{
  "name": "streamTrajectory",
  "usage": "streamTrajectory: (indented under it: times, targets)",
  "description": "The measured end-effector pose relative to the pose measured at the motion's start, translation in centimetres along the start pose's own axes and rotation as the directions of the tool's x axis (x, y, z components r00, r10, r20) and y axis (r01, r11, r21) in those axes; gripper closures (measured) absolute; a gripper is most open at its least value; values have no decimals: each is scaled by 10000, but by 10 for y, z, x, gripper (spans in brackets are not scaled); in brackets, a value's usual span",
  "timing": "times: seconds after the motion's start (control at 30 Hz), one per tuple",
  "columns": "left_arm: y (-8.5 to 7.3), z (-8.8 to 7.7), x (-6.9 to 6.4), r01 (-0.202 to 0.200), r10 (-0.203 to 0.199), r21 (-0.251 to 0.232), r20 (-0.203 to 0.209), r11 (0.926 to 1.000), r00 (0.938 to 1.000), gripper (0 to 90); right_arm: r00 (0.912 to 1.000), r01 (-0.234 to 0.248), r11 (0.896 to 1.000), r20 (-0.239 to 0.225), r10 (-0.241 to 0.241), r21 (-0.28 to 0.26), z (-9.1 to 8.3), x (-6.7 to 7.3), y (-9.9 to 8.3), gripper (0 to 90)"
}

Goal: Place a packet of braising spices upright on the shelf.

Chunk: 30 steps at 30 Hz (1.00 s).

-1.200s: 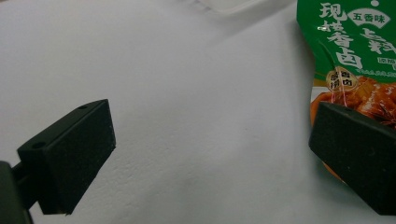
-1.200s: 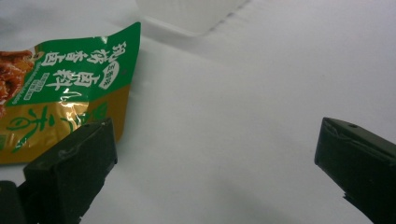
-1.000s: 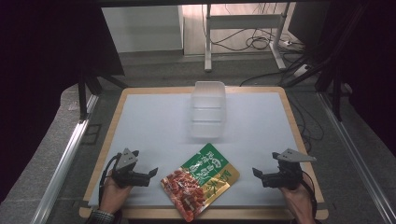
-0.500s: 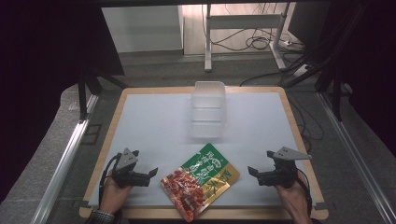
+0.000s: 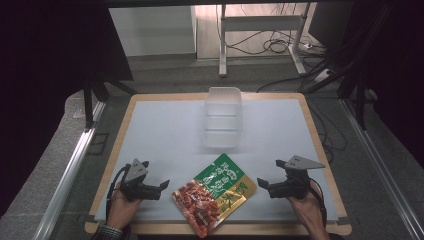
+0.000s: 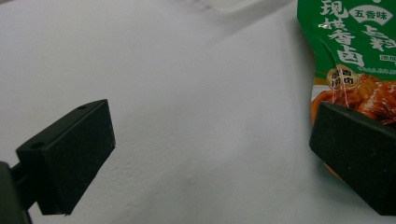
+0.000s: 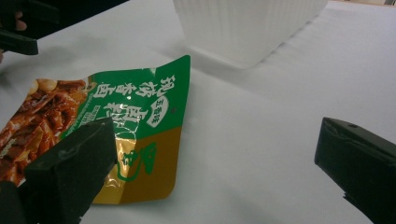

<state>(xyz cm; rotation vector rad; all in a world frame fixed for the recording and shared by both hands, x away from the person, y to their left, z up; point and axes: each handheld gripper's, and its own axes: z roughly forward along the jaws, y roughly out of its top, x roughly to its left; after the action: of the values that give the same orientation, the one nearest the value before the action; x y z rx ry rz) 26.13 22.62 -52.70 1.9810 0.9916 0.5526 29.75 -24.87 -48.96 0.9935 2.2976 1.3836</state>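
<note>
High view showed one flat green, gold and red foil snack pouch (image 5: 214, 194) lying at the near edge of the white tabletop (image 5: 165, 130), tilted, between the two grippers. Its green upper part carried large white Chinese characters, and the right gripper view (image 7: 112, 130) showed them more closely beside a gold band with a green emblem; I could not read the small print. The left gripper view (image 6: 355, 56) showed an oval badge reading 五香味 and a printed picture of reddish-brown braised pieces; the pouch was cut off at that view's right edge and partly hidden behind one black finger (image 6: 355, 163).

The left gripper (image 5: 165, 186) sat just left of the pouch, its fingers spread apart and holding nothing, one of them just over the pouch's edge. The right gripper (image 5: 261, 183) sat just right of the pouch, fingers likewise spread wide and empty, apart from the foil.

One translucent white ribbed plastic container (image 5: 223, 117) stood farther back at the tabletop's middle, near the pouch's top corner but apart from it; its inside was hard to make out.

Two hands held the grippers, the left hand (image 5: 120, 210) and the right hand (image 5: 309, 210).
</note>
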Motion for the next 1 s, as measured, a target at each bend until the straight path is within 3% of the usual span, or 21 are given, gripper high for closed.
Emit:
streamTrajectory:
  times: [0.33, 0.57, 1.0]
  targets:
    - [0, 1, -1, -35, 35, 36, -4, 10000, 10000, 2, 9981, 611, 9970, 23, -613, 478, 17, 11, 3, 0]
    - [0, 1, -1, -59, 59, 50, -4, 10000, 10000, 2, 9982, 532, 9961, 227, -550, 705, 28, 15, 4, 0]
    - [1, 2, -3, -155, 155, 98, 20, 9998, 9999, 2, 9953, 932, 9865, -369, -890, 1348, 52, 29, 7, 0]
